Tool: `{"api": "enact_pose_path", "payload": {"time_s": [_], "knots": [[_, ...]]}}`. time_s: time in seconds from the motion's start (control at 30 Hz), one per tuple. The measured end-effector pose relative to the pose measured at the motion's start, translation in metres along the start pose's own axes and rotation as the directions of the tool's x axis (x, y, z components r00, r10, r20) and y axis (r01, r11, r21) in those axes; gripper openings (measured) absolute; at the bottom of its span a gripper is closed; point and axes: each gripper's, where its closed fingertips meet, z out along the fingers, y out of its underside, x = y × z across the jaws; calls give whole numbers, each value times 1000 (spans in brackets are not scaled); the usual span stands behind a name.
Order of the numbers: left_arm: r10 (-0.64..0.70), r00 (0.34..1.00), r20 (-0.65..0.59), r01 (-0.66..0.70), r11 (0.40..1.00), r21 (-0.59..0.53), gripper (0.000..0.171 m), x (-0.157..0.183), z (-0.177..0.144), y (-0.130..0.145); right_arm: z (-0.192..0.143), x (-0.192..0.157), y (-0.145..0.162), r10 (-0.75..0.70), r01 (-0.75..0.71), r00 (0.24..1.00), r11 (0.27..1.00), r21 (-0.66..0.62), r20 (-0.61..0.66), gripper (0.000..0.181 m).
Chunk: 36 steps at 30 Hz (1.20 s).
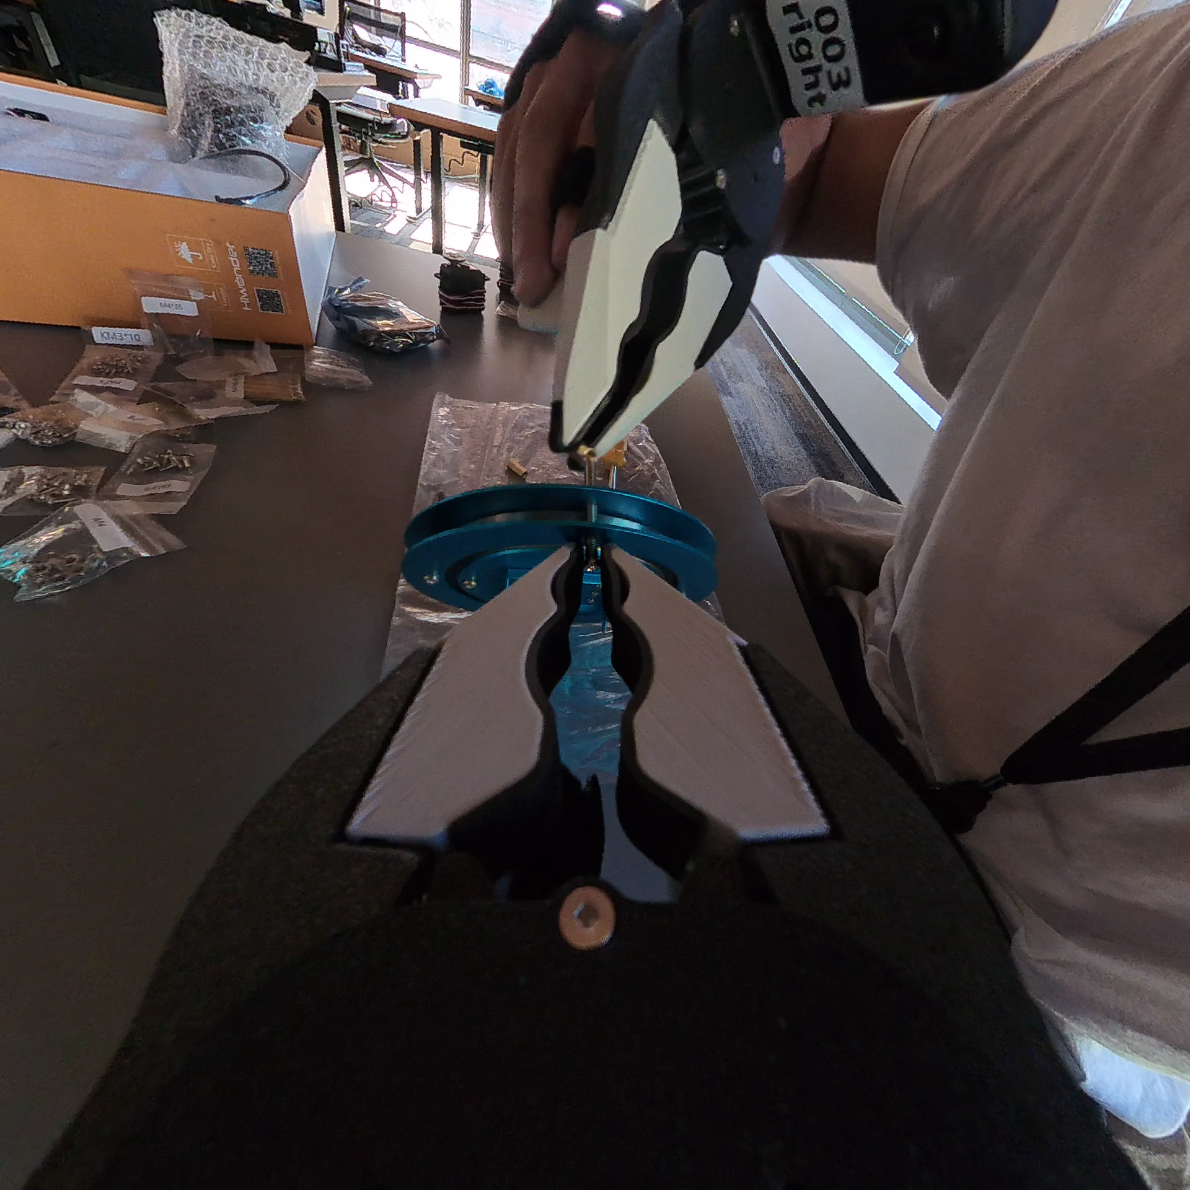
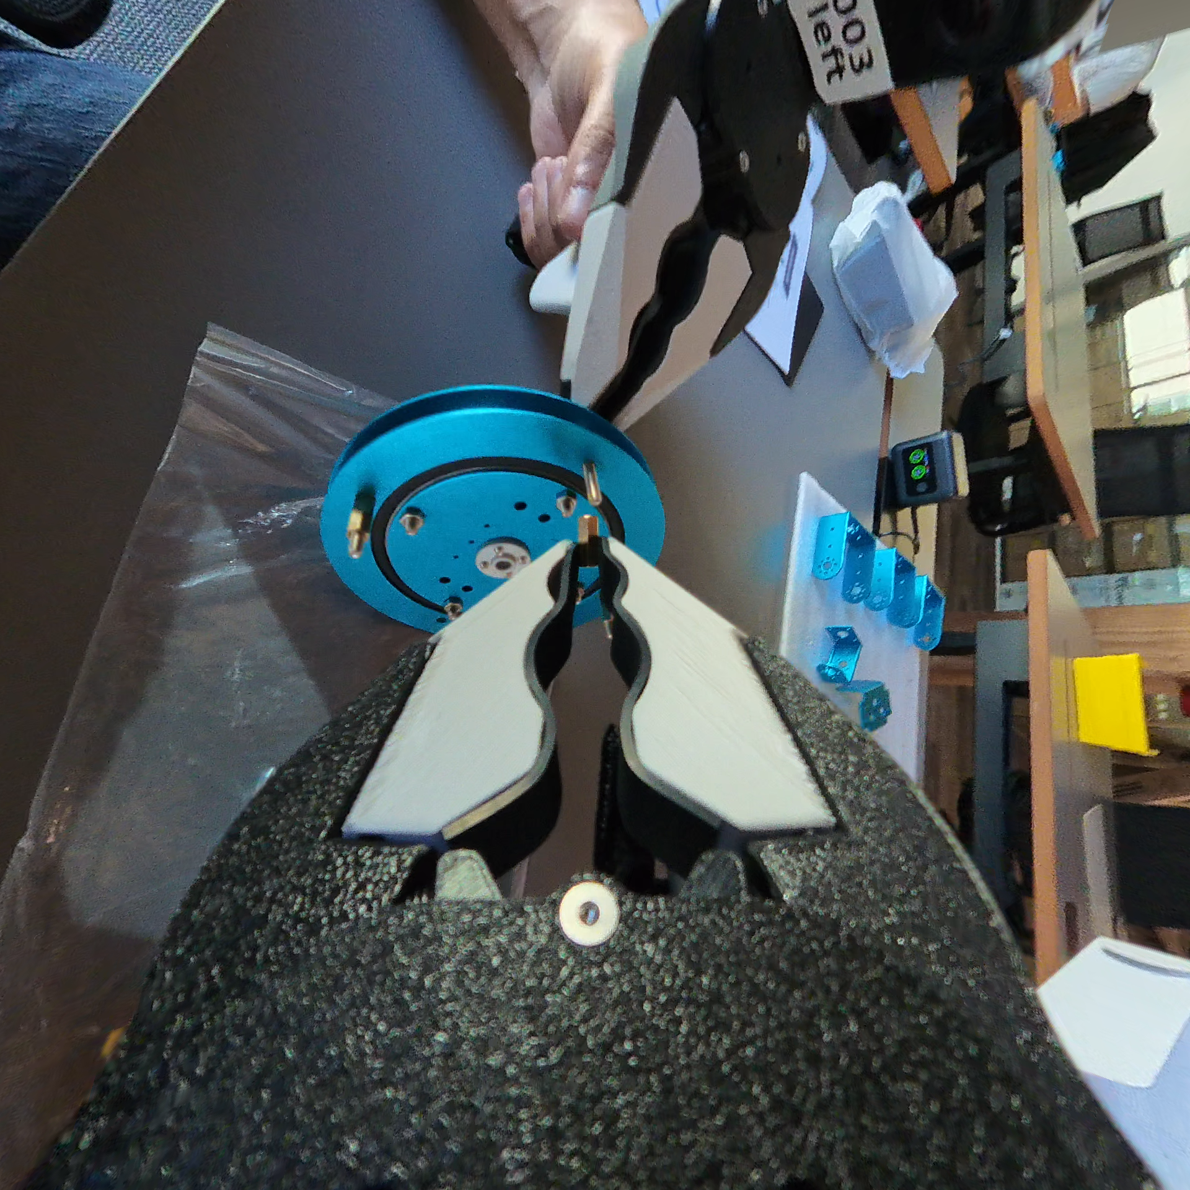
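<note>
A blue round metal disc assembly [image 1: 451,515] lies on a clear plastic bag [image 1: 489,431] on the dark table. My left gripper [image 1: 591,557] is shut on the disc's near rim; it also shows in the right wrist view [image 2: 602,406], at the disc's [image 2: 451,444] far edge. My right gripper [image 2: 587,548] is shut on a small brass standoff [image 2: 587,531] and holds it upright just over the disc's face. From the left wrist view it [image 1: 583,451] comes down from above. Another brass standoff [image 2: 356,528] stands on the disc's left side, and a silver pin [image 2: 591,481] near the top.
An orange box [image 1: 148,257], a bubble-wrap bag [image 1: 219,84] and several small bags of screws [image 1: 129,418] lie at the left. A black servo [image 1: 460,290] stands behind. Blue brackets [image 2: 876,579] sit on a white board. A person's torso [image 1: 1030,386] is close on the right. Less than 4 cm separates the two grippers' tips.
</note>
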Motion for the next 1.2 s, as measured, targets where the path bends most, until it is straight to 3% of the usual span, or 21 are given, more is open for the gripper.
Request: {"api": "enact_pose_path", "payload": {"time_s": [0.2,0.37,0.87,1.1,1.2], "knots": [[-10,1000,3,10,1000,6,4,-1,0,0,1,0,-3,54,-54,998,998,26,-15,5],[-7,1000,4,7,1000,7,4,-1,1,-1,0,2,-4,240,-240,971,962,128,17,5],[0,1000,8,0,1000,7,4,0,2,-1,6,2,-8,253,-249,968,953,170,-1,5],[5,1000,-2,-5,1000,6,4,2,3,-1,-7,8,-30,376,-390,919,837,384,115,5],[7,1000,-1,-7,1000,8,5,2,3,-1,2,5,-29,410,-438,898,807,396,159,5]]}}
